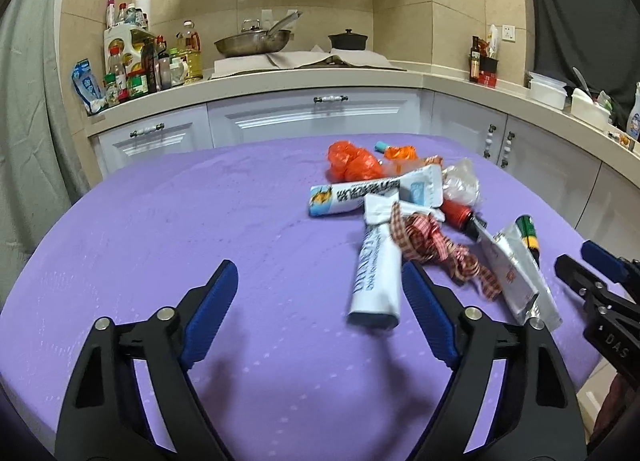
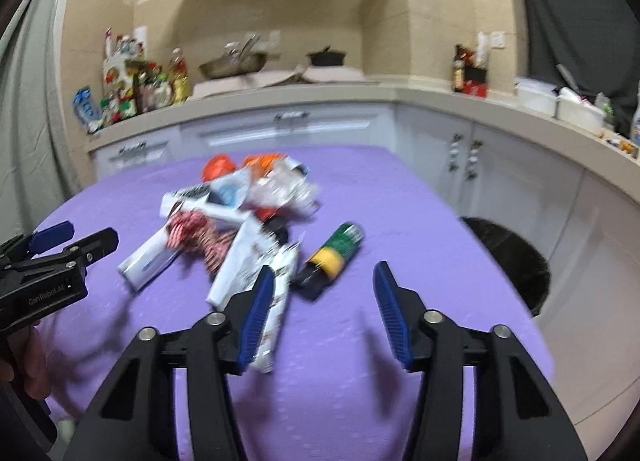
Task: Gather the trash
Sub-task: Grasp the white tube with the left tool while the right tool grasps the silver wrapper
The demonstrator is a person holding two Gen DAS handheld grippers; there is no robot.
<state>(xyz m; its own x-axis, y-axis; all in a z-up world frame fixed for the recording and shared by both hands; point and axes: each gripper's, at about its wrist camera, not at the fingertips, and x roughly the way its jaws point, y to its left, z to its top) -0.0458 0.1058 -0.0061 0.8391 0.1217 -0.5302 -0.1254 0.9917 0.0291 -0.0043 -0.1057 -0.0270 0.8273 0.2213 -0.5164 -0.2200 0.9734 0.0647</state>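
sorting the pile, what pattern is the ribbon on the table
Red and white check; the ribbon shows best in the left wrist view.

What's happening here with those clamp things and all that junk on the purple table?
A person holds a gripper in each hand to collect trash. Both the left gripper and the right gripper are open and empty above the purple tablecloth. The pile, including a white tube, checkered ribbon, orange plastic bag and green-yellow bottle, lies untouched. A black bin stands beside the table.
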